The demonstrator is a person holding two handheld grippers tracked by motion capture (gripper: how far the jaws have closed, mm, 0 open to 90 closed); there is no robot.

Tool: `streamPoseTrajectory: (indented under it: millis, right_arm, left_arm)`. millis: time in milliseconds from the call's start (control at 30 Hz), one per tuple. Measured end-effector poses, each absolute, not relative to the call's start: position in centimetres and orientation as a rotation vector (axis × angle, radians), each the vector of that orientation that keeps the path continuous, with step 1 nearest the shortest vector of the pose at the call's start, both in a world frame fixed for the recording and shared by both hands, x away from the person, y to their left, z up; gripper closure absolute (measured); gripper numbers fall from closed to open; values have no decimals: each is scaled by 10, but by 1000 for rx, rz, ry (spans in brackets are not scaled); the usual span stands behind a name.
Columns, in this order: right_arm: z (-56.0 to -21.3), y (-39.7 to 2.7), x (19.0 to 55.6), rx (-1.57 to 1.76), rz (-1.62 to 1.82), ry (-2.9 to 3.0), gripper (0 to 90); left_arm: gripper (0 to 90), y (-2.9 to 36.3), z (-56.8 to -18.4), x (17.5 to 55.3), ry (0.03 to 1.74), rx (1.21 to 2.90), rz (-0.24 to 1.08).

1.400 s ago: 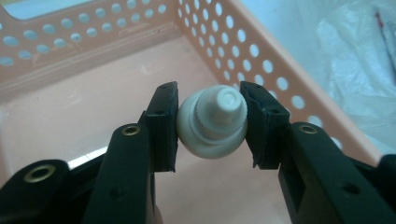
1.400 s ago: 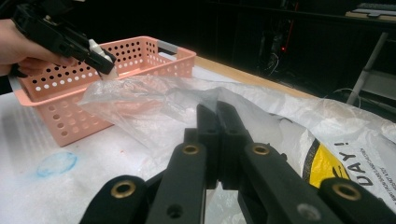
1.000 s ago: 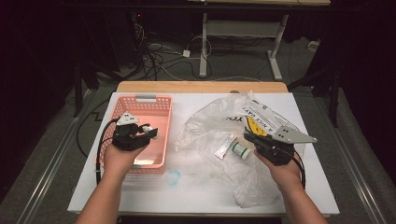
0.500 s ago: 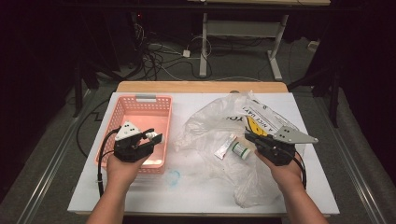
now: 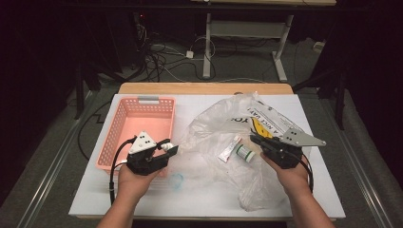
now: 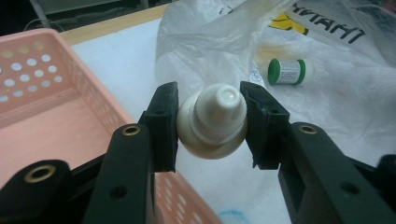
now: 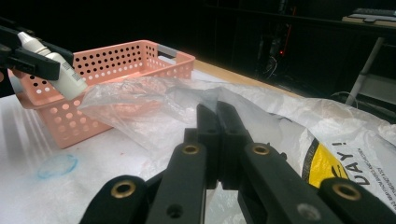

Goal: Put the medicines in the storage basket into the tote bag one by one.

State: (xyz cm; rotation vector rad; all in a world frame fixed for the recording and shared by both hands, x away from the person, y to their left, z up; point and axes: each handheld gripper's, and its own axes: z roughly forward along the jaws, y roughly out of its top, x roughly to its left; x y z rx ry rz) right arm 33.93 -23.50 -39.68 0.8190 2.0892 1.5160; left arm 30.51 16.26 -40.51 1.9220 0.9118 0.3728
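My left gripper (image 5: pixel 167 148) is shut on a small white bottle (image 5: pixel 165 147), cap end pointing away, over the right rim of the pink basket (image 5: pixel 122 124). In the left gripper view the pads clamp the white bottle (image 6: pixel 212 125) on both sides, with the basket (image 6: pixel 42 93) at left. My right gripper (image 5: pixel 254 138) sits on the clear plastic bag (image 5: pixel 214 124), jaws shut on a fold of its film (image 7: pixel 154 105). A green-capped vial (image 5: pixel 245 152) and a small tube (image 5: pixel 229 148) lie in the bag between the two grippers.
The bag has yellow and black print (image 5: pixel 266 122) at its right side. A faint blue ring (image 5: pixel 177 180) marks the white table top near the basket's front corner. A wooden strip (image 5: pixel 204 88) edges the far side; dark floor with cables lies beyond.
My left hand has carried the white bottle from over the basket's middle toward its near right corner. The right hand and the bag have kept still.
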Motion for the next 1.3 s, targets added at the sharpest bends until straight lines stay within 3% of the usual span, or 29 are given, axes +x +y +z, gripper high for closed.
streamPoseTrajectory:
  millis: [1000, 1300]
  right_arm:
    - [-398, -233, 339, 820, 1512, 2094, 900]
    - [-398, -232, 341, 820, 1510, 2100, 900]
  left_arm:
    - [577, 103, -403, 299, 751, 1955, 272]
    - [577, 65, -406, 308, 693, 1996, 252]
